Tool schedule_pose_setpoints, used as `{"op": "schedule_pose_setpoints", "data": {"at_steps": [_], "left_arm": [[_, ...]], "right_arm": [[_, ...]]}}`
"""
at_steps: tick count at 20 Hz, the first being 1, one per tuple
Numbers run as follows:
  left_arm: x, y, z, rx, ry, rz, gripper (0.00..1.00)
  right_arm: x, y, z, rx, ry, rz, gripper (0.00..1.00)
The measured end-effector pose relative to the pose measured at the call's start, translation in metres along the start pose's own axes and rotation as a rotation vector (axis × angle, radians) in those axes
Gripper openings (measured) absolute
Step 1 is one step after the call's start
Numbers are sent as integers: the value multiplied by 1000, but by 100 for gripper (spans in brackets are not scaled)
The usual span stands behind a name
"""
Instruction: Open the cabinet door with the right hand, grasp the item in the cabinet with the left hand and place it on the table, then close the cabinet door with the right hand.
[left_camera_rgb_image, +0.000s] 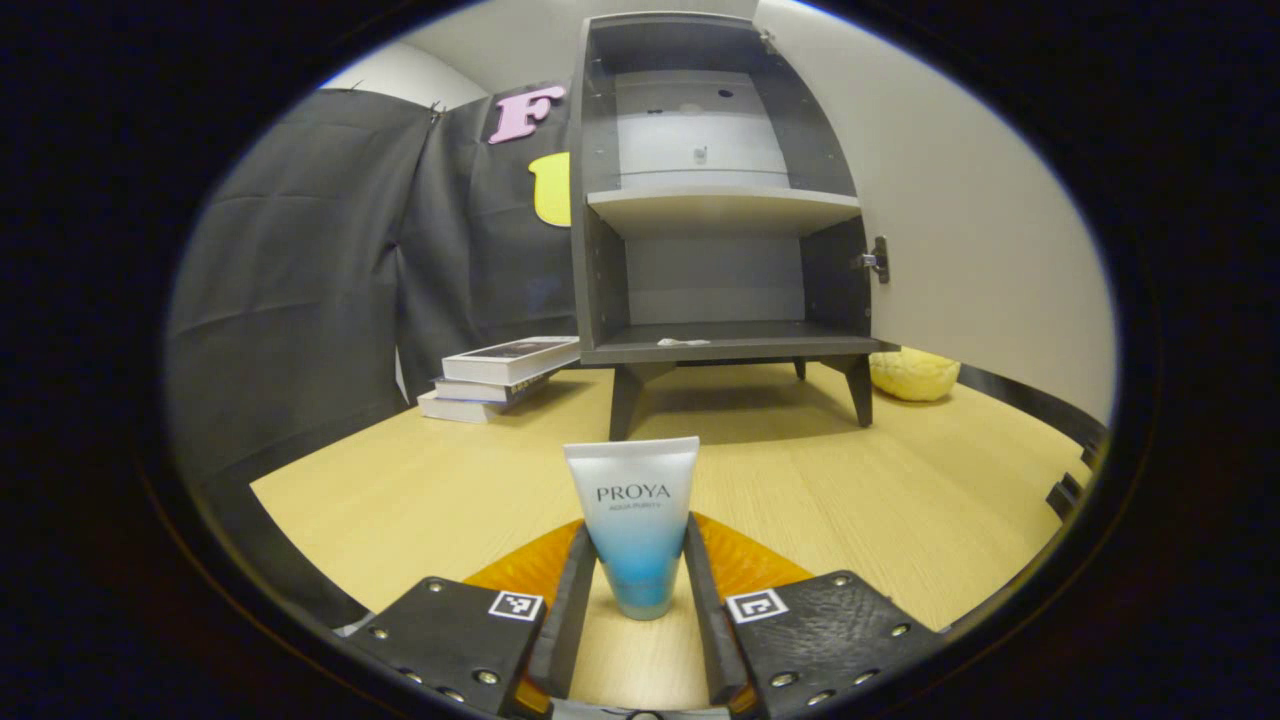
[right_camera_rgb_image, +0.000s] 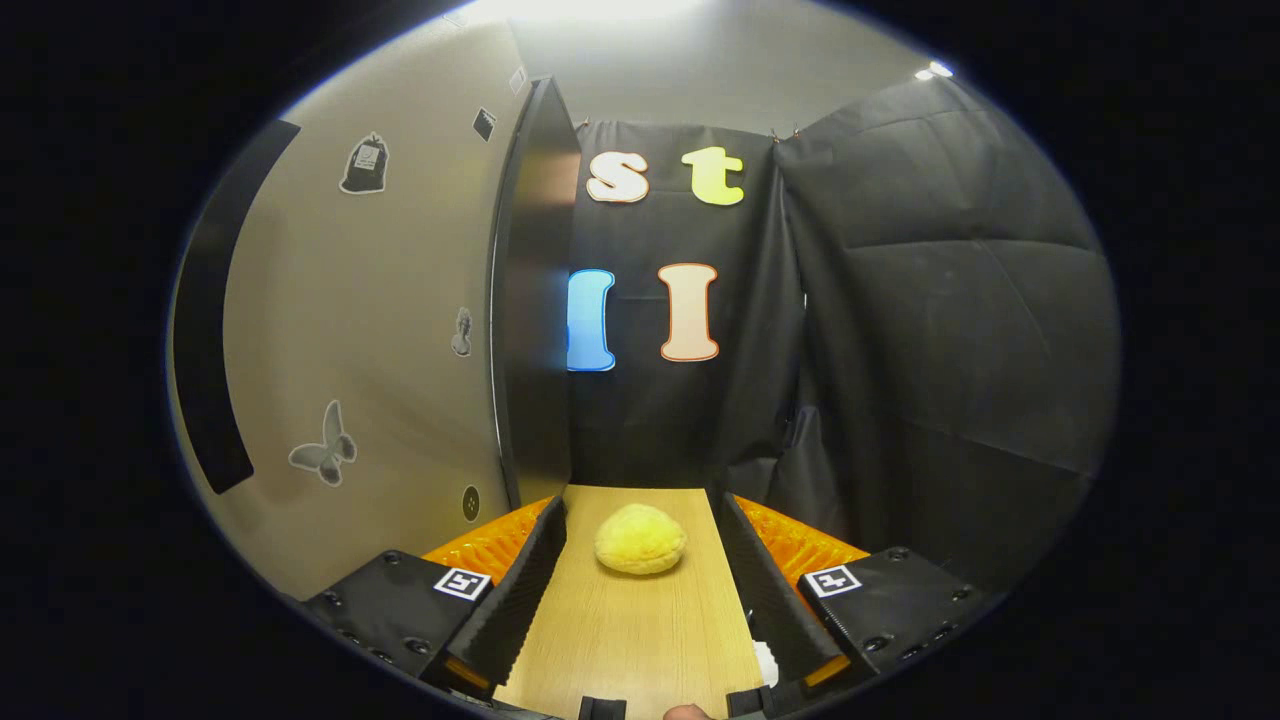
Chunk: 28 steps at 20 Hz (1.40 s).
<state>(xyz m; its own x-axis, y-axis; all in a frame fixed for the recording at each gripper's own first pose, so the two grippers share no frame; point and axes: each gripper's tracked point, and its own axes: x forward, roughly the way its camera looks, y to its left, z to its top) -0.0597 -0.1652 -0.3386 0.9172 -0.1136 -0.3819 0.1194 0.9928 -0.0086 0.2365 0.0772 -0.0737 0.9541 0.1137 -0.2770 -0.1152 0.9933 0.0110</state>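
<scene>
At the bottom centre of the left gripper view, the left tongs (left_camera_rgb_image: 637, 590) stand parted, with a tube (left_camera_rgb_image: 634, 520) upright on its cap between the fingers; whether the fingers touch it cannot be told. The tube rests on the worktop (left_camera_rgb_image: 900, 490), a pale wood-grain surface that fills the lower half of the frame. At upper centre stands the cabinet (left_camera_rgb_image: 715, 215), dark grey, raised on splayed legs, with one middle shelf and its lower compartment holding just a small pale scrap. The cabinet door (left_camera_rgb_image: 960, 220) is swung wide open at upper right, hinged on the right side. A stack of books (left_camera_rgb_image: 500, 375) lies at centre left beside the cabinet. A yellow sponge (left_camera_rgb_image: 913, 374) sits at centre right, under the door. Black cloth walls close the left.

In the right gripper view, the right tongs (right_camera_rgb_image: 640, 590) are wide open and hold nothing. The sponge (right_camera_rgb_image: 640, 540) lies on the worktop between the fingers, untouched. The door fills the left of the frame.
</scene>
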Motion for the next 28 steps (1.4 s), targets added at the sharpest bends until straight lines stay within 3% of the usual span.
{"op": "schedule_pose_setpoints", "data": {"at_steps": [1, 3, 4, 7, 8, 9, 10, 17, 22, 28], "left_arm": [[-2, 0, 4, 6, -5, 3, 56], [-4, -1, 11, 25, -4, 12, 80], [-7, 0, 15, 34, -4, 18, 83], [-13, 3, 39, 30, -28, 41, 83], [-17, 6, 49, 27, -34, 48, 83], [-21, 9, 59, 25, -38, 58, 83], [-28, 11, 73, 16, -52, 68, 83], [-58, 37, 166, -5, -153, 92, 83], [-67, 68, 220, -36, -206, 95, 83], [-71, 97, 244, -8, -252, 27, 83]], "right_arm": [[1, 0, 1, 3, -4, 1, 98], [0, -1, 2, 8, -11, 7, 98], [0, -1, 3, 13, -17, 11, 98], [-1, -6, 5, 38, -31, 14, 98], [-2, -8, 4, 50, -32, 15, 93], [-2, -10, 5, 62, -34, 19, 98], [-3, -12, 6, 74, -39, 20, 93], [-21, -19, 27, 84, -82, -29, 98], [-53, 4, 50, 73, -97, -36, 98], [-100, 42, 81, 80, -146, -70, 98]]}}
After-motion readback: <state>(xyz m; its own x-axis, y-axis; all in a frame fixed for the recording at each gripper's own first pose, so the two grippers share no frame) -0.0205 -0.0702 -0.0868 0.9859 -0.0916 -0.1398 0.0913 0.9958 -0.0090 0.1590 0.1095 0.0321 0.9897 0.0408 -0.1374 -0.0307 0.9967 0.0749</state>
